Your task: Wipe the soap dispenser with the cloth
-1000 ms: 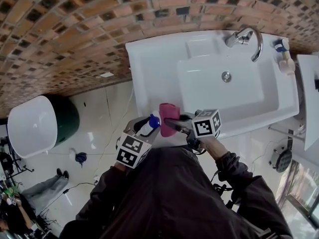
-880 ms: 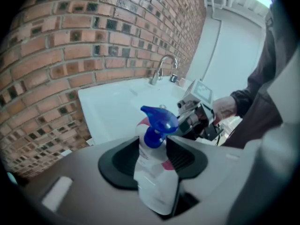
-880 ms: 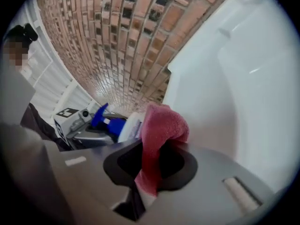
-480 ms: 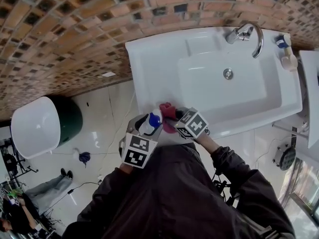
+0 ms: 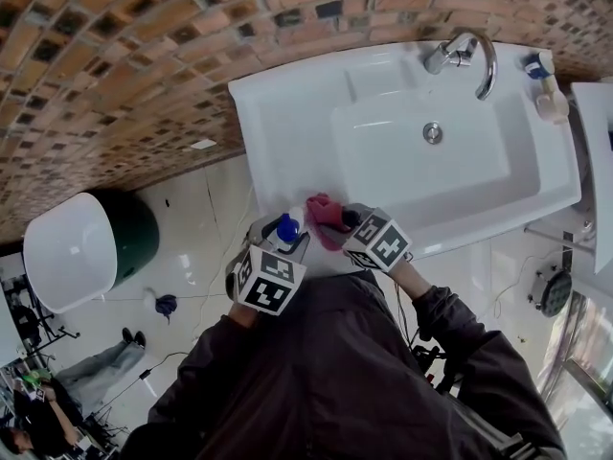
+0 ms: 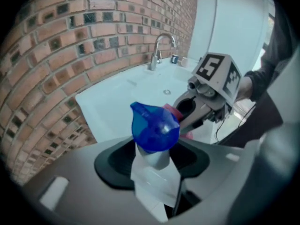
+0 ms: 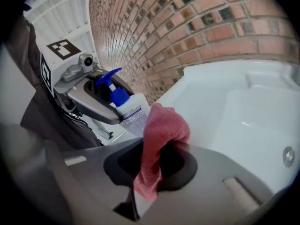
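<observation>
The soap dispenser (image 5: pixel 285 228) is a white bottle with a blue pump head (image 6: pixel 154 128). My left gripper (image 5: pixel 280 238) is shut on its body and holds it off the sink's front left corner. In the left gripper view the pump points toward the camera, between the jaws of the left gripper (image 6: pixel 157 172). My right gripper (image 5: pixel 337 226) is shut on a pink cloth (image 5: pixel 326 218). The cloth (image 7: pixel 161 130) bulges out of the jaws right beside the dispenser (image 7: pixel 132 115); contact cannot be told. The right gripper (image 6: pixel 201 107) shows just behind the pump.
A white sink (image 5: pixel 287 132) stands against a brick wall, with a chrome faucet (image 5: pixel 469 56) and a small bottle (image 5: pixel 548 99) at its back right. A white-lidded green bin (image 5: pixel 72 252) stands on the tiled floor at left. A white shelf edge (image 5: pixel 599 161) is at right.
My right gripper came down and rolled, bringing the cloth from upright above the sink edge to beside the dispenser. The dispenser turned more upright in the left gripper.
</observation>
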